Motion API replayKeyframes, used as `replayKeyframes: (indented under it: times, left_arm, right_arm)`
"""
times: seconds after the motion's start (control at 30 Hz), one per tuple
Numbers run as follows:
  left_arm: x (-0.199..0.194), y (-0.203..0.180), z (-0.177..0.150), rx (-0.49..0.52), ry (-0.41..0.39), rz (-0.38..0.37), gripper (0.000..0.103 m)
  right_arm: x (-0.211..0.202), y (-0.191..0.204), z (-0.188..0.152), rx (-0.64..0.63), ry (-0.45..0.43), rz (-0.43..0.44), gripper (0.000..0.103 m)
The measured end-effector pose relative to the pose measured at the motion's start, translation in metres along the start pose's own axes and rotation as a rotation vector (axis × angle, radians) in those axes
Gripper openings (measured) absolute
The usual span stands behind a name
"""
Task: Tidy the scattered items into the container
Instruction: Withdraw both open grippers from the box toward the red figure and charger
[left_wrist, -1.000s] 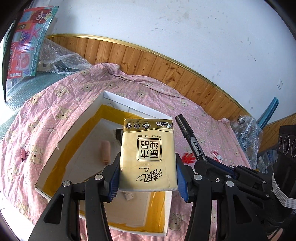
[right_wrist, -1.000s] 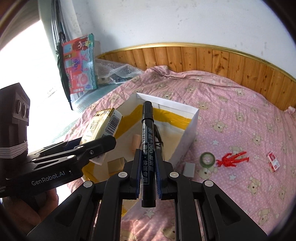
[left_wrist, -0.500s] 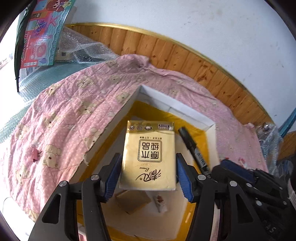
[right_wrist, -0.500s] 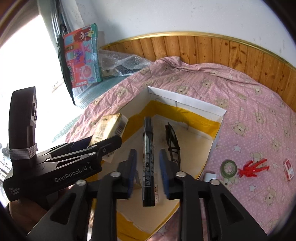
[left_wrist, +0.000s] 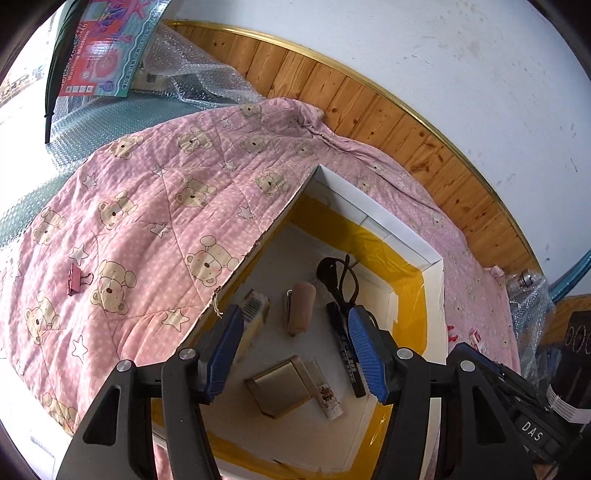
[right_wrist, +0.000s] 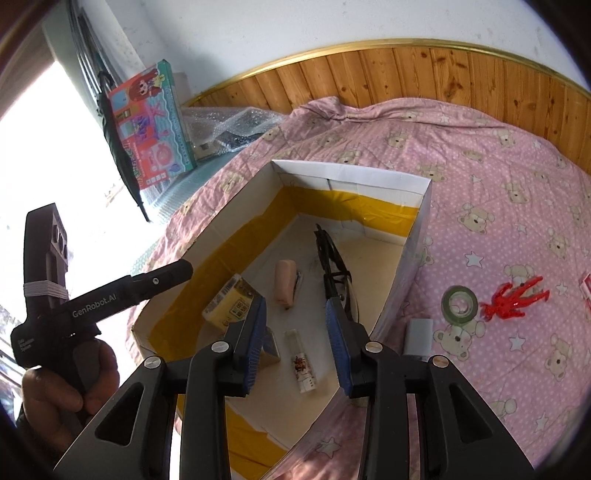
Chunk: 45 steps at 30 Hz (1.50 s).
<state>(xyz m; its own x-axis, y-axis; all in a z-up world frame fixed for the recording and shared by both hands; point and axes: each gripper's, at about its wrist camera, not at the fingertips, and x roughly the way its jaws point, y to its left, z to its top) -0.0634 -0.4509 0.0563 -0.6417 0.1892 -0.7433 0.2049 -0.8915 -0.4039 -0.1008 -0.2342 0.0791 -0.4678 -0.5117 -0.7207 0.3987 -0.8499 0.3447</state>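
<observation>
Box (left_wrist: 391, 229) sits on the pink quilt (left_wrist: 147, 206), left gripper (left_wrist: 295, 350) spread wide and empty above it; marker (left_wrist: 345, 350) and tissue pack (left_wrist: 255, 314) lie inside. Right view: right gripper (right_wrist: 295, 347) wide, empty over the box; tape roll (right_wrist: 459, 305) and red figure (right_wrist: 513, 297) outside on the quilt.

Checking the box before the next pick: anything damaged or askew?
The box's left wall has a frayed, torn top edge. The tissue pack leans tilted against that wall, not flat. Nothing spilled.
</observation>
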Motion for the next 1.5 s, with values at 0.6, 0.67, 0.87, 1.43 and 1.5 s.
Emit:
replayKeyframes:
  times: [0.6, 0.67, 0.87, 1.43, 1.5]
  left_arm:
    - [-0.019, -0.046, -0.021, 0.092, -0.009, -0.016, 0.061]
    - [-0.022, -0.049, -0.023, 0.097, -0.011, -0.016, 0.061]
    - [-0.029, -0.060, -0.029, 0.120, -0.018, -0.013, 0.061]
    - [-0.045, -0.091, -0.046, 0.177, -0.024, -0.031, 0.061]
    - [-0.047, -0.094, -0.048, 0.184, -0.025, -0.032, 0.061]
  right_arm:
    - [-0.028, -0.001, -0.015, 0.012, -0.030, 0.030, 0.037]
    - [-0.032, -0.001, -0.016, 0.012, -0.036, 0.032, 0.037]
    - [-0.042, -0.002, -0.021, 0.016, -0.049, 0.041, 0.037]
    - [-0.069, -0.005, -0.033, 0.027, -0.082, 0.050, 0.037]
    - [-0.072, -0.006, -0.034, 0.030, -0.087, 0.050, 0.037]
